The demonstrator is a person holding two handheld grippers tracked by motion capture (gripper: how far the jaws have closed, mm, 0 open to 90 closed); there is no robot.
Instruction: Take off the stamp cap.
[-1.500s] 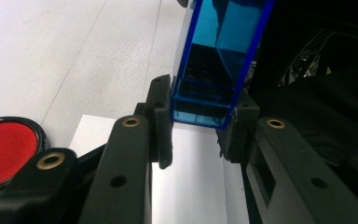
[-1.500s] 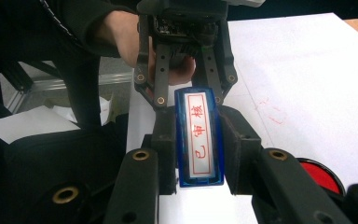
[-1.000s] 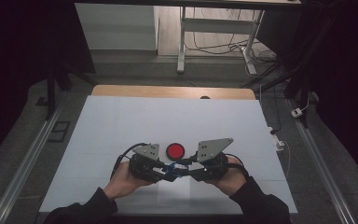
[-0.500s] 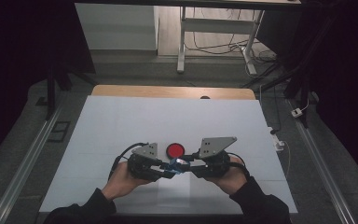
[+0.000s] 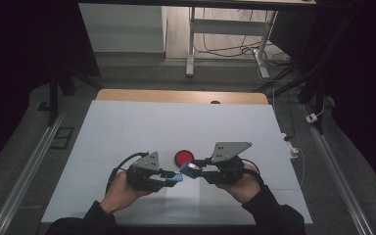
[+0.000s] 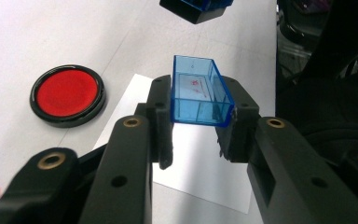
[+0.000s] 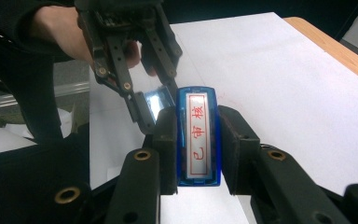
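Blue translucent plastic makes up both pieces in hand: a hollow cap (image 6: 197, 93) is pinched by its two long side walls in the left claw (image 6: 196, 135), open mouth turned away from that claw, and a stamp (image 7: 197, 136) is pinched by its long flanks in the right claw (image 7: 196, 154), its white face with red characters turned up toward the camera. In the high view the two claws, left (image 5: 174, 177) and right (image 5: 193, 168), are held tip to tip just above the white surface (image 5: 127, 132), close to the person, with a red ink pad (image 5: 183, 157) lying just beyond them. Both pieces are judged light, stiff and smooth, so slipping under a skewed squeeze is likely; the thin-walled cap would probably flex or crack if squeezed hard. Hold is best taken on the flat long sides, near the middle, well clear of the inked face.
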